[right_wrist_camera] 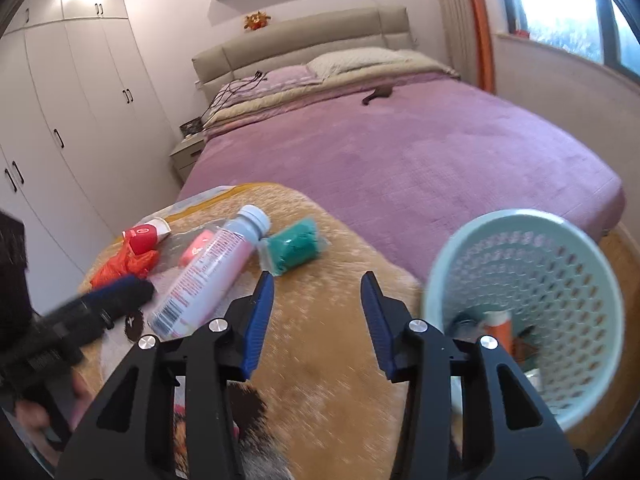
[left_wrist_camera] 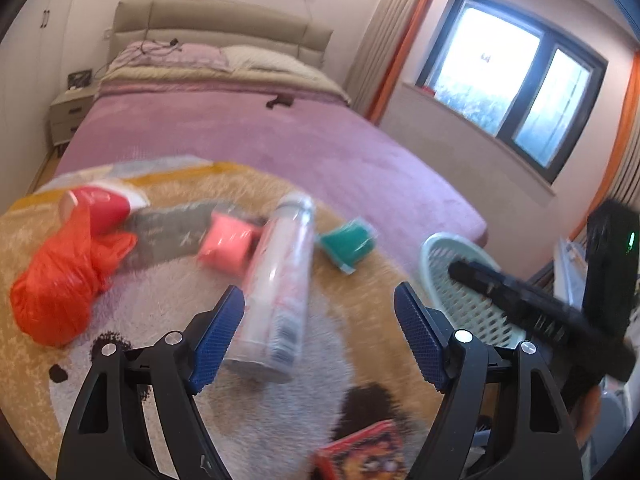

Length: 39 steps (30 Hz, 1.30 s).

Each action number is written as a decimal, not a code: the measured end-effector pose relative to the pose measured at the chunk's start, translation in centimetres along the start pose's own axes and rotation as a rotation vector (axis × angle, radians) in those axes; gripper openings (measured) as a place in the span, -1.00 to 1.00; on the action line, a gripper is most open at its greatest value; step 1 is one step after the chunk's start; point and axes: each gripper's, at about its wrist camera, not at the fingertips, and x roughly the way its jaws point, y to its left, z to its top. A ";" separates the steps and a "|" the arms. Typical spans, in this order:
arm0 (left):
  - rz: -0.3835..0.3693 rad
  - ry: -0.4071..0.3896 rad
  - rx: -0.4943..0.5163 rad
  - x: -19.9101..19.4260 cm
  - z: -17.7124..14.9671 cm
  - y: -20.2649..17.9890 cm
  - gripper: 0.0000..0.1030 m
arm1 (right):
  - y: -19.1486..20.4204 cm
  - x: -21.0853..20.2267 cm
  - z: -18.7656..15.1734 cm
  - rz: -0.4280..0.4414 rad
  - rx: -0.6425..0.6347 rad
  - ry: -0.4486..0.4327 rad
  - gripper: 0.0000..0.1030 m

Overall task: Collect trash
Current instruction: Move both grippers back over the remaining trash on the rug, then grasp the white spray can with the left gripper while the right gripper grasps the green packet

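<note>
Trash lies on a fluffy blanket (left_wrist_camera: 248, 408) at the foot of the bed: a pink plastic bottle (left_wrist_camera: 278, 288) (right_wrist_camera: 208, 272), a green packet (left_wrist_camera: 348, 242) (right_wrist_camera: 292, 248), a pink packet (left_wrist_camera: 224, 242) (right_wrist_camera: 196, 250), a red cup (left_wrist_camera: 100, 204) (right_wrist_camera: 142, 238) and a crumpled orange bag (left_wrist_camera: 60, 280) (right_wrist_camera: 120, 266). My left gripper (left_wrist_camera: 320, 308) is open, its left finger beside the bottle's base. My right gripper (right_wrist_camera: 318, 292) is open and empty above the blanket. A pale green mesh basket (right_wrist_camera: 532, 300) (left_wrist_camera: 452, 280) at the right holds some trash.
A colourful box (left_wrist_camera: 360, 456) lies on the blanket near the front edge. The purple bed (right_wrist_camera: 420, 152) stretches behind, with a small dark object (right_wrist_camera: 378, 94) on it. White wardrobes (right_wrist_camera: 60, 120) stand at the left, a window (left_wrist_camera: 516, 80) at the right.
</note>
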 end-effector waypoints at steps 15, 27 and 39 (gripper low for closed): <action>0.061 0.060 0.029 4.4 -0.7 1.6 0.41 | 0.1 7.9 2.1 0.053 0.123 0.104 0.05; 0.010 0.087 -0.036 5.6 -1.0 2.9 0.00 | 0.2 11.4 2.5 0.062 0.141 0.135 0.05; 0.003 0.083 -0.027 5.4 -1.1 2.5 -0.07 | 0.1 10.8 2.5 0.043 0.128 0.132 -0.24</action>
